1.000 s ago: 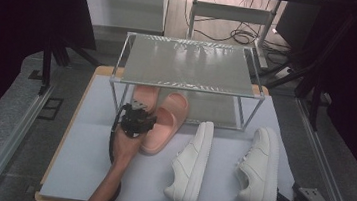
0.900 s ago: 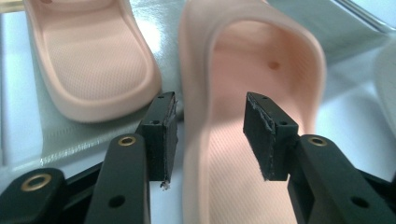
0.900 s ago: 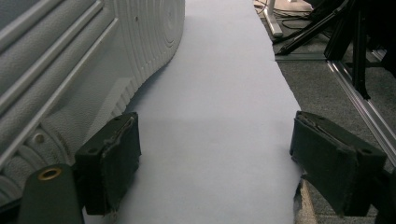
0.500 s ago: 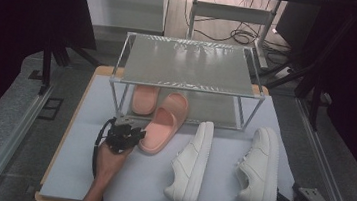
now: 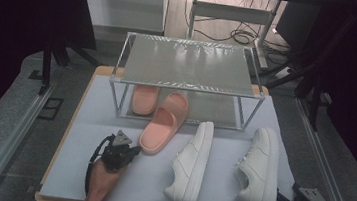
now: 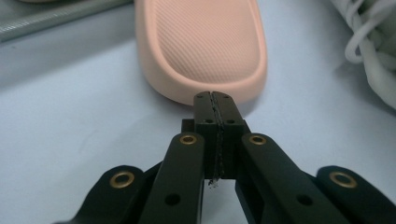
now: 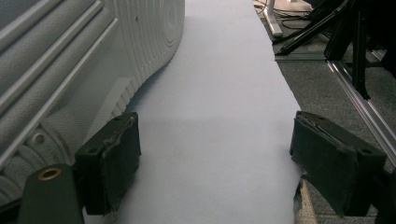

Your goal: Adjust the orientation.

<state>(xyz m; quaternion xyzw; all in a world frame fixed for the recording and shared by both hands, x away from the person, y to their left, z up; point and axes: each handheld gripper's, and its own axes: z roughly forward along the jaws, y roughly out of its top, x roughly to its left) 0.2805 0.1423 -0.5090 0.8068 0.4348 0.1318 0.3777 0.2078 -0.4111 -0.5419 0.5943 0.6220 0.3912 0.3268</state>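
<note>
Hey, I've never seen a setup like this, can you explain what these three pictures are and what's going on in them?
A person holds a hand tool with two black jaws in each hand. One picture looks down from above the table; the other two come from cameras riding on each tool.

On the table stands a rack, with one pink slipper under it, another slipper partly out, and two white sneakers.

The left gripper is shut on nothing, right by the slipper's heel. The right gripper is open beside a sneaker.

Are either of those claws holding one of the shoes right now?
No. The left claw is shut on nothing, just short of the pink slipper's heel. The right claw is open beside a white sneaker.
</note>
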